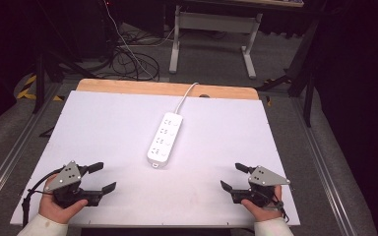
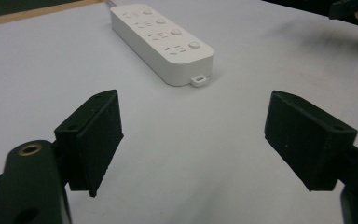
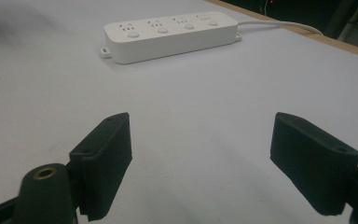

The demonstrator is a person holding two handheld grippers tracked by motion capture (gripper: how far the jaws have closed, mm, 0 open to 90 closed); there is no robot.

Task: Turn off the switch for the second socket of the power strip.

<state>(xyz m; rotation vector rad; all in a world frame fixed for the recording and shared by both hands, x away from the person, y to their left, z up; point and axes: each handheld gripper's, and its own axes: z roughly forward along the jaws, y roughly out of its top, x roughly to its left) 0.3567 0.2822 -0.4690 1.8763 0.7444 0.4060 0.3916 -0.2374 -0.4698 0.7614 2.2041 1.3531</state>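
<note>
Left fingers: spread wide on the left gripper (image 1: 102,177), nothing between them; inner pads (image 2: 103,140) apart over bare white surface in the left gripper view.
Right fingers: spread wide on the right gripper (image 1: 232,177) as well, holding nothing; black pads (image 3: 109,161) well apart in the right gripper view.
Left gripper place: about 7 o'clock on the table, held in the left hand (image 1: 59,205), jaws aimed toward 3 o'clock and slightly inward.
Right gripper place: about 5 o'clock, held in the right hand (image 1: 262,209), jaws aimed toward 10 o'clock.
Power strip (image 1: 165,138): white, four socket groups each with a round button, lying flat near table centre, long axis running from 12 toward 6 o'clock with a slight tilt; small tab at its near end; well apart from both grippers.
Cord (image 1: 187,96): white, leaving the far end of the strip toward 12 o'clock and passing over the wooden edge.
Table (image 1: 103,123): white sheet over a wooden board, wood strip showing along the far edge.
Containers: cannot tell of any; sockets on the strip carry no plugs.
Surroundings: grey floor, cables (image 1: 128,61) and a white desk frame (image 1: 216,29) beyond 12 o'clock.
</note>
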